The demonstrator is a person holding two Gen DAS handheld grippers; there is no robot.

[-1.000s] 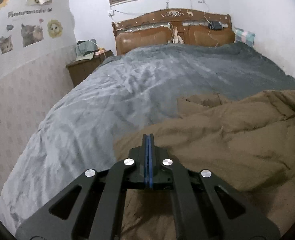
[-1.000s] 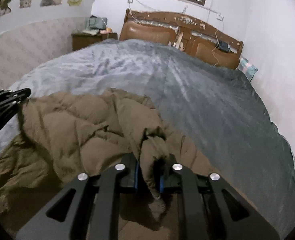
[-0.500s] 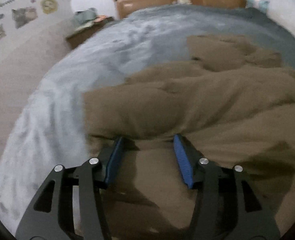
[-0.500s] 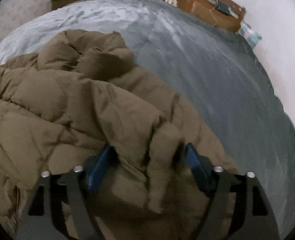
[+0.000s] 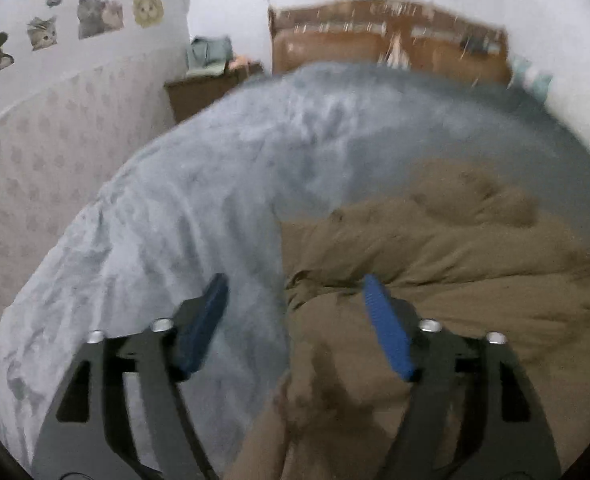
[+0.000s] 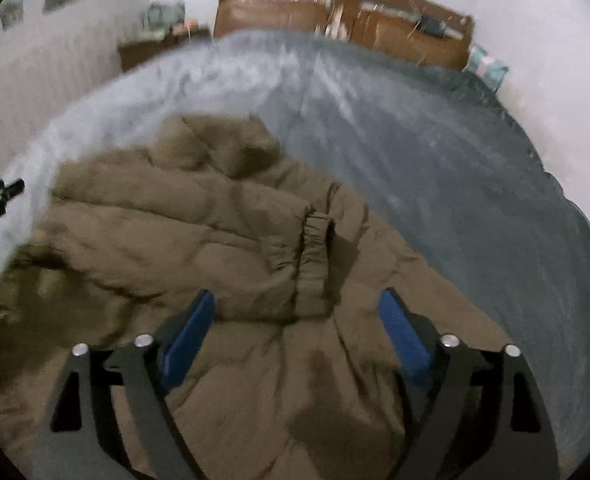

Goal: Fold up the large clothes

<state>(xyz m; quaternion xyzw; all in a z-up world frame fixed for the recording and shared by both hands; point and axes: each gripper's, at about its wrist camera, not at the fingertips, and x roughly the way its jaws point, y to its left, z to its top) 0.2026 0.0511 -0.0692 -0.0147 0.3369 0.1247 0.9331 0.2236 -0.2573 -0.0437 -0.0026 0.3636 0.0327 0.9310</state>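
A large brown puffer jacket [image 6: 223, 240] lies on the grey blanket of the bed [image 6: 435, 168]. One sleeve is folded across its body, with the elastic cuff [image 6: 315, 248] lying just ahead of my right gripper [image 6: 297, 304]. That gripper is open and empty above the jacket. In the left wrist view the jacket [image 5: 455, 264] fills the lower right. My left gripper [image 5: 295, 288] is open and empty, straddling the jacket's left edge, with its left finger [image 5: 203, 324] over the blanket. Both views are blurred by motion.
A wooden headboard [image 5: 391, 44] stands at the far end of the bed. A brown nightstand [image 5: 207, 88] with clothes on it sits at the back left, against a wall with cat stickers [image 5: 95, 12]. A pillow [image 6: 487, 64] lies at the back right.
Both grippers were shut on the jacket one second ago, then opened and let it go. They have since lifted and drawn back, and the folded sleeve now lies flat on the jacket.
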